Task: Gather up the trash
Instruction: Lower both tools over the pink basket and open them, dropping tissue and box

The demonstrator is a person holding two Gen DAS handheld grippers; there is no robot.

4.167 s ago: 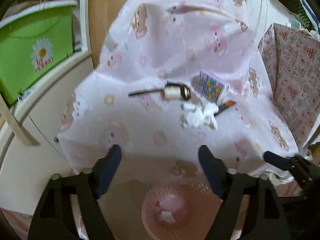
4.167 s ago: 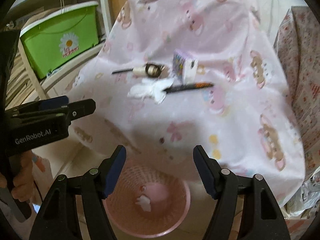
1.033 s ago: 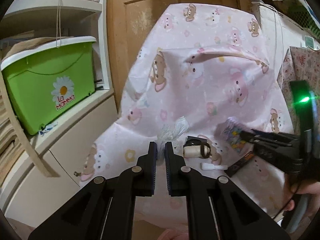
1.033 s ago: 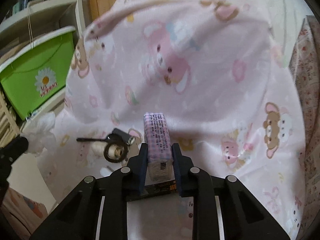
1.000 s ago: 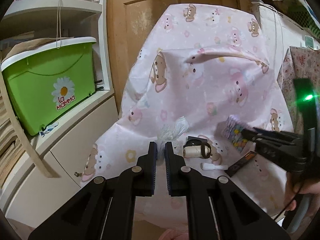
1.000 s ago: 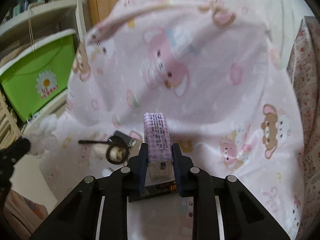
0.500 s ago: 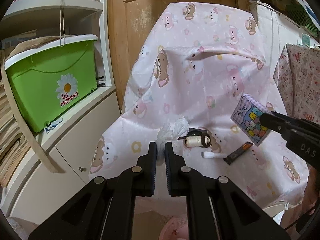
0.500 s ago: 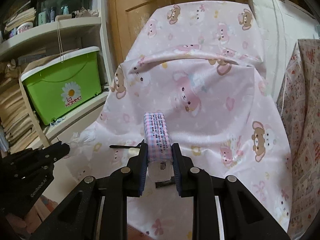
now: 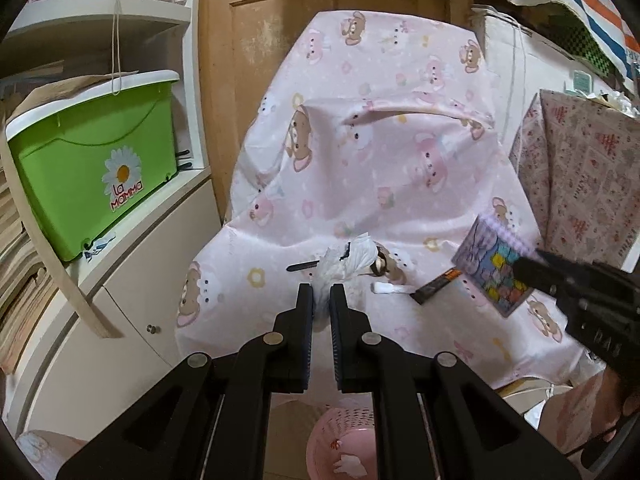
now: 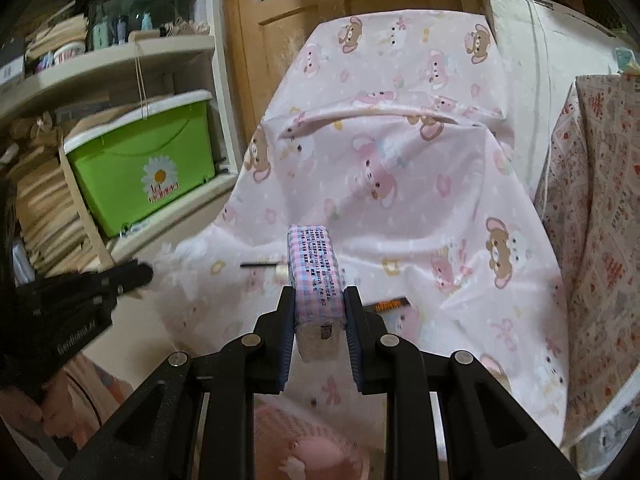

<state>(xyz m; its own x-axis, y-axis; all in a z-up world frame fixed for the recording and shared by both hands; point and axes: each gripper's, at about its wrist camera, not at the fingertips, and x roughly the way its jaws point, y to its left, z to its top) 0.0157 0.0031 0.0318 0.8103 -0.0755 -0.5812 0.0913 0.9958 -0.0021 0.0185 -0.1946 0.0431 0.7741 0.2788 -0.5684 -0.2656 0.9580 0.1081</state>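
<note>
My left gripper point(image 9: 320, 300) is shut on a crumpled white tissue point(image 9: 344, 258), held just above the pink bear-print sheet point(image 9: 400, 168). My right gripper point(image 10: 319, 304) is shut on a pink and purple checked packet point(image 10: 316, 272), lifted clear of the sheet. Each gripper shows in the other's view: the right gripper point(image 9: 524, 266) with the packet point(image 9: 494, 272), and the left gripper point(image 10: 134, 274) with the tissue point(image 10: 184, 254). A pink mesh basket point(image 9: 320, 436) stands on the floor below, with white scraps inside.
On the sheet lie a thread spool point(image 9: 380, 265), a thin black stick point(image 9: 302, 267), a small white scrap point(image 9: 390, 289) and a black-orange wrapper point(image 9: 438, 286). A green bin point(image 9: 92, 164) sits on a white cabinet point(image 9: 132, 320) at the left. A patterned cloth point(image 9: 592, 176) hangs at the right.
Both grippers have drawn back and upward from the sheet, carrying the tissue and the packet. The pink basket has come into view beneath them.
</note>
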